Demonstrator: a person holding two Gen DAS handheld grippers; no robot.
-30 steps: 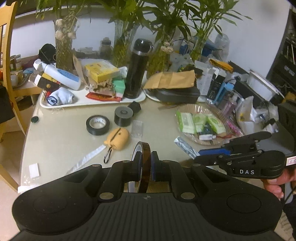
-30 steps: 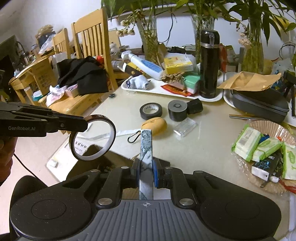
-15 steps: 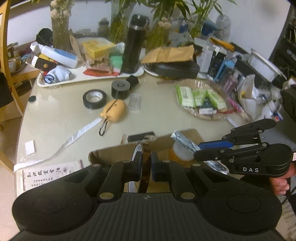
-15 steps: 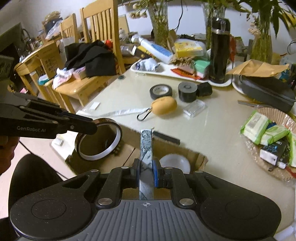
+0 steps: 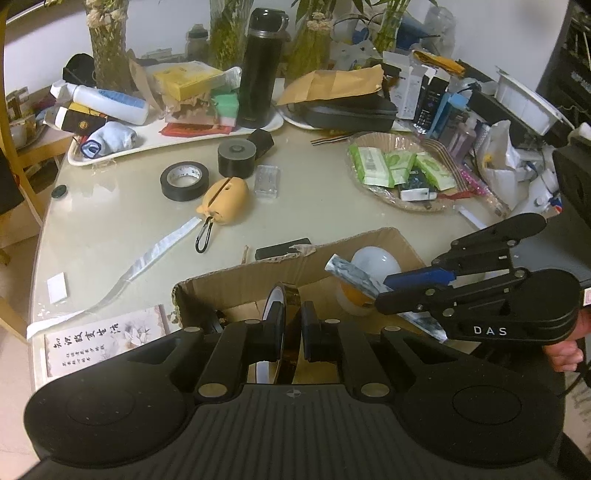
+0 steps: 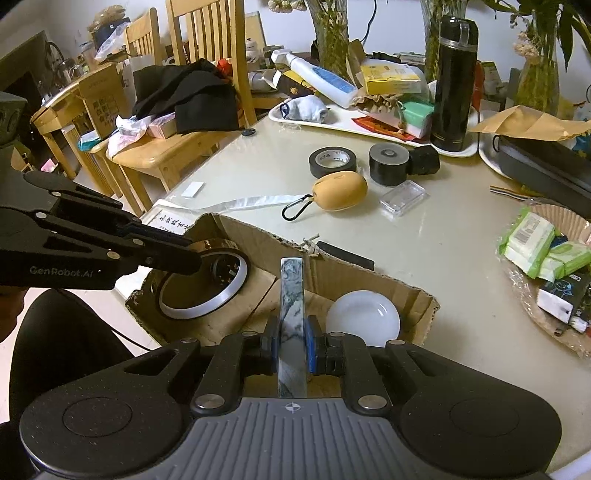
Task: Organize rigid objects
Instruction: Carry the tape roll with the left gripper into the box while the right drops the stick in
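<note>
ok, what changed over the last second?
Both grippers came down from above the table toward the cardboard box. The left gripper lowered its tape ring into the box; the right gripper brought its marbled bar over it. Nothing released. The light bulb and table clutter stayed put.

White wall (image 6: 236, 14) behind; wooden chairs (image 6: 207, 44) beside glossy beige table (image 6: 443, 236); pale floor (image 5: 14, 369).

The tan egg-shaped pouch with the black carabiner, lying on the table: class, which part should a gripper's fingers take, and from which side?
Grip the tan egg-shaped pouch across its narrow middle, coming from above. It lies on its side on the glass table, so the rounded flanks are free; the black carabiner is thin and lies flat, so it is probably harder to pinch.
</note>
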